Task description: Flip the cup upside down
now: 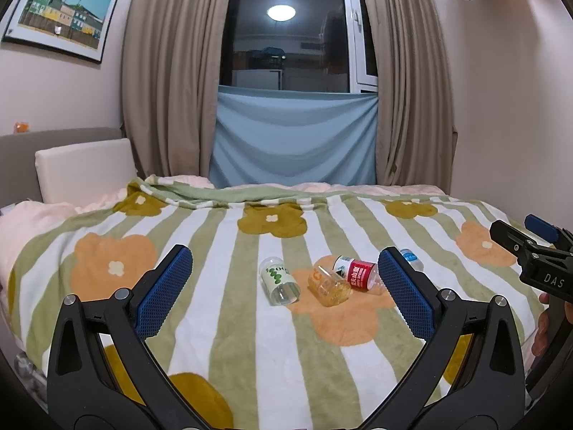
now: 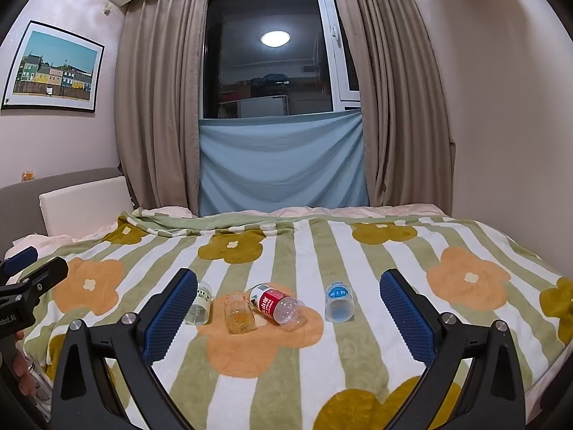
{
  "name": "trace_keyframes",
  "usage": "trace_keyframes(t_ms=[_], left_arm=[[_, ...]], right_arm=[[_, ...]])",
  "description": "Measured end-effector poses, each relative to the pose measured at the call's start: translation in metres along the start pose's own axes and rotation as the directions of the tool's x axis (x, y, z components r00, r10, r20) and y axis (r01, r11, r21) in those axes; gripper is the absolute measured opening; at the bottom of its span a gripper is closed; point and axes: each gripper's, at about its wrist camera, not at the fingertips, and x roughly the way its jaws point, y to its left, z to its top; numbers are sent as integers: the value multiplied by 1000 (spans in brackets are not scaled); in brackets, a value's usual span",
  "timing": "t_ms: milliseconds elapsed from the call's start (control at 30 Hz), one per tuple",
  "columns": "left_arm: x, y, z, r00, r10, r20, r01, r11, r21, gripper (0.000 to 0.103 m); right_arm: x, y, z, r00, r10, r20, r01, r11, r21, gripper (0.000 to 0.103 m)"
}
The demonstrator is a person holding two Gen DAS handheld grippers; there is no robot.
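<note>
Several small clear containers lie on the flowered blanket point(image 1: 229, 322). A clear cup with green print point(image 1: 279, 281) lies on its side; it also shows in the right wrist view point(image 2: 200, 304), partly behind my finger. An amber cup point(image 1: 327, 285) point(image 2: 238, 311) lies on its side beside it. A red-labelled bottle point(image 1: 360, 274) point(image 2: 275, 304) lies next to that. A blue-labelled cup point(image 2: 338, 302) stands to the right, mostly hidden in the left wrist view point(image 1: 412, 258). My left gripper point(image 1: 283, 272) is open and empty, short of the cups. My right gripper point(image 2: 288, 297) is open and empty too.
The bed fills the foreground, with a white headboard cushion point(image 1: 82, 168) at the left. Curtains, a dark window and a blue cloth point(image 1: 293, 139) stand behind it. The right gripper's body point(image 1: 537, 254) shows at the left view's right edge.
</note>
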Motion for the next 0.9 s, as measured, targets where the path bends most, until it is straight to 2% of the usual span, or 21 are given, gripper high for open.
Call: trace_keyframes(t_ms=[500, 700, 800, 900], left_arm=[[11, -3, 5, 1000, 2, -31, -2, 1000, -3, 103], [17, -3, 7, 999, 12, -43, -12, 1000, -5, 103], [24, -5, 8, 998, 10, -58, -10, 1000, 3, 103], [46, -4, 12, 994, -11, -105, 11, 1000, 7, 103]], right_arm=[[4, -6, -2, 1000, 2, -6, -2, 1000, 4, 102], [3, -8, -7, 1000, 7, 23, -7, 1000, -10, 102], [6, -9, -9, 1000, 14, 24, -14, 1000, -12, 102], [12, -14, -10, 999, 26, 18, -26, 1000, -10, 102]])
